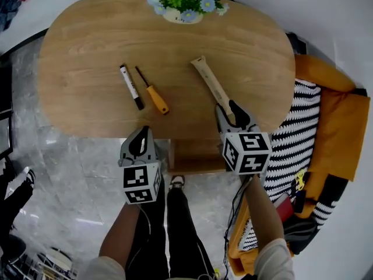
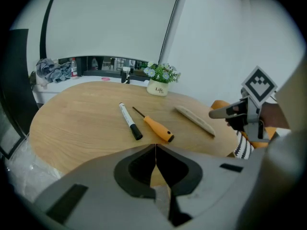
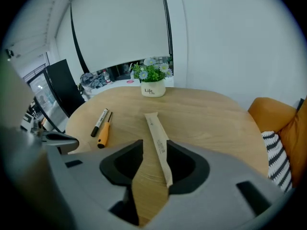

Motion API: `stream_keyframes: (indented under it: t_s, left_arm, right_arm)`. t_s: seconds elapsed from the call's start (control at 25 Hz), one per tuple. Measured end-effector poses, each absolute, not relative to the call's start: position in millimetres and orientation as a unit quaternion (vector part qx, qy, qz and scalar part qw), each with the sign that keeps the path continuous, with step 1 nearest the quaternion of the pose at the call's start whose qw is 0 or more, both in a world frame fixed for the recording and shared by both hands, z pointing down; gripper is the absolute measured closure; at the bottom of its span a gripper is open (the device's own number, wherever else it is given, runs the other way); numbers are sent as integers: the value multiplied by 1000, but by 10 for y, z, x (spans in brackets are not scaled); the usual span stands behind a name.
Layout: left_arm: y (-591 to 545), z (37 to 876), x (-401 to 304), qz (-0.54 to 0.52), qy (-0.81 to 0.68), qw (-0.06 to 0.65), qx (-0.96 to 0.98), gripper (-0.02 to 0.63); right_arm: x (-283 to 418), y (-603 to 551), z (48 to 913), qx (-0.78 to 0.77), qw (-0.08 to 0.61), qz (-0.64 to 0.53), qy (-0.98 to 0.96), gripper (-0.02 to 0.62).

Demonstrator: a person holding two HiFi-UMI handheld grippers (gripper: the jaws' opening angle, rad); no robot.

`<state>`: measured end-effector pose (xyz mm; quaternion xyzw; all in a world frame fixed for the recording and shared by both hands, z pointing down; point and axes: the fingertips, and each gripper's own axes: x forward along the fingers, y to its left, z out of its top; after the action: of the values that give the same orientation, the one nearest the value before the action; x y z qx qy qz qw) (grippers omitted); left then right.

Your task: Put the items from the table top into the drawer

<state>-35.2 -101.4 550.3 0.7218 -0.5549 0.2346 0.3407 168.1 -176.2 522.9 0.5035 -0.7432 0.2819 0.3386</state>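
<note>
On the oval wooden table (image 1: 87,51) lie a white marker with a black cap (image 1: 131,87), an orange-handled screwdriver (image 1: 153,91) and a long pale flat stick (image 1: 213,89). My right gripper (image 1: 233,116) is open at the table's near edge. The stick's (image 3: 157,135) near end lies between its jaws, close along the right one, with bare table showing on the other side. My left gripper (image 1: 141,142) is shut and empty, held off the near edge, short of the marker (image 2: 130,120) and screwdriver (image 2: 156,127). A wooden drawer box (image 1: 195,156) sits under the table edge between the grippers.
A white pot of flowers (image 1: 183,4) stands at the table's far edge. An orange sofa with a striped black-and-white cushion (image 1: 303,127) is close on the right. The person's legs and a grey marble floor (image 1: 76,174) are below the near edge.
</note>
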Motion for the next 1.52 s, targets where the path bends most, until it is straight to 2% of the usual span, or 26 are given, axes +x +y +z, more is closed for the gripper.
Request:
stream_keyframes:
  t_s: [0.32,0.6,0.84,1.16,1.52]
  left_arm:
    - [-1014,5631,-418,243,-554,345,718,597]
    - [-1017,5674,-438,248,-552,345,717,597]
    - [-979,5700,-410,248,-550,342,720,597]
    - [-852,5752,-426,250,-549,355,714,598]
    - [-707,5715,-443,239,-561,355,709,597]
  right_arm:
    - [1623,-2135,5567,444,397,254,-762,416]
    - [1518,-2218,5781,393,439,244,-771,416]
    - [1533,-2238,5875,397,444,240,-766,442]
    - [1543,-2240,5845,405,444,245,-761,531]
    - [1525,-1987,5681,388,449,228,-772,535]
